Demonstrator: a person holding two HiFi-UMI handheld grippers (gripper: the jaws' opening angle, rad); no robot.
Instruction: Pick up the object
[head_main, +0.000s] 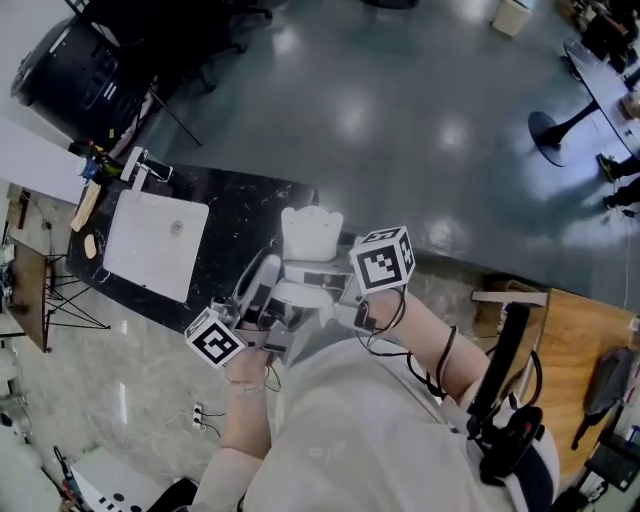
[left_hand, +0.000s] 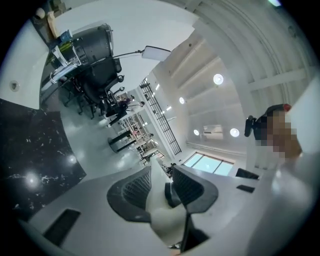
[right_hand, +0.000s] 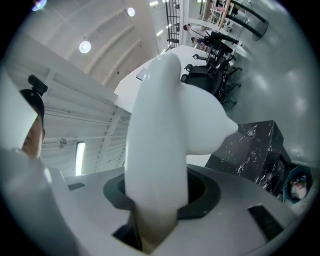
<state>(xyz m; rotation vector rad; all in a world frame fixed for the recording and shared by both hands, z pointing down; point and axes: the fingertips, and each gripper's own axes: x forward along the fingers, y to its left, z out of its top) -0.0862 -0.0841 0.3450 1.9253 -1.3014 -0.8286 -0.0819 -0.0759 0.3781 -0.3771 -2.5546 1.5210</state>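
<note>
The pick-up looks as good as done. The white object (head_main: 311, 234) is clear of the black marble worktop (head_main: 236, 199) and hangs in the air just in front of the person's chest, carried by both tools at once. In the head view it sits over the worktop's right-hand edge, with the glossy grey floor (head_main: 400, 120) beyond it.

The left tongs (left_hand: 165, 192) are clamped on a thin pale edge of the object, and their ribbed dark pads (left_hand: 134, 192) press it from either side. The right tongs (right_hand: 160, 195) grip a much thicker, rounded part that fills the gap between their jaws. What seems left is only to steady it or carry it wherever it is wanted.

The object is smooth, glossy and plain white, likely ceramic or hard plastic. Its far rim is scalloped in the head view, and the right gripper view shows a swelling body that runs out to a blunt point. A white rectangular panel (head_main: 155, 243) lies on the worktop, well to the left.
</note>
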